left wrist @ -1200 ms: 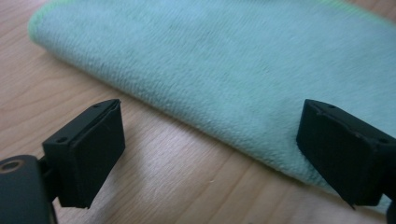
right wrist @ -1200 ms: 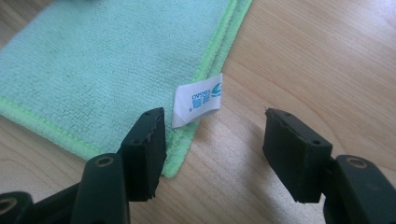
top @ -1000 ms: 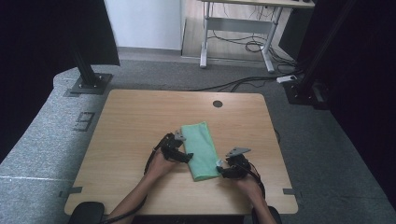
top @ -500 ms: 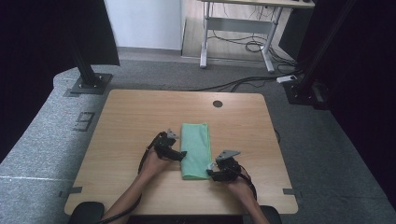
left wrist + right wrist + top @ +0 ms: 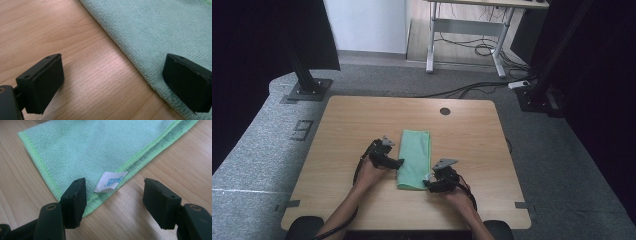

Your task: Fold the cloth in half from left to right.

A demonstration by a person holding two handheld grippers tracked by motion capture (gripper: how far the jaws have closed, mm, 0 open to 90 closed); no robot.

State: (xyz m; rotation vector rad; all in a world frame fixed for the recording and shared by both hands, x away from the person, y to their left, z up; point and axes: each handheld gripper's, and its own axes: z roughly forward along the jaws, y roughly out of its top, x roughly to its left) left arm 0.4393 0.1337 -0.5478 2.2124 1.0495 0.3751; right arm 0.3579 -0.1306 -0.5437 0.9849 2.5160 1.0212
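Grippers flank folded cloth

Right gripper (image 5: 428, 184) jaws spread at near right corner of green cloth (image 5: 414, 158), white tag (image 5: 110, 182) between. Left gripper (image 5: 400, 162) jaws apart astride left edge. Cloth on table (image 5: 342, 120) centre, long axis running away from person.

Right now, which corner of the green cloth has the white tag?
The near right corner of the green cloth, where the white tag lies between the open jaws of the right gripper; the other corners show none.
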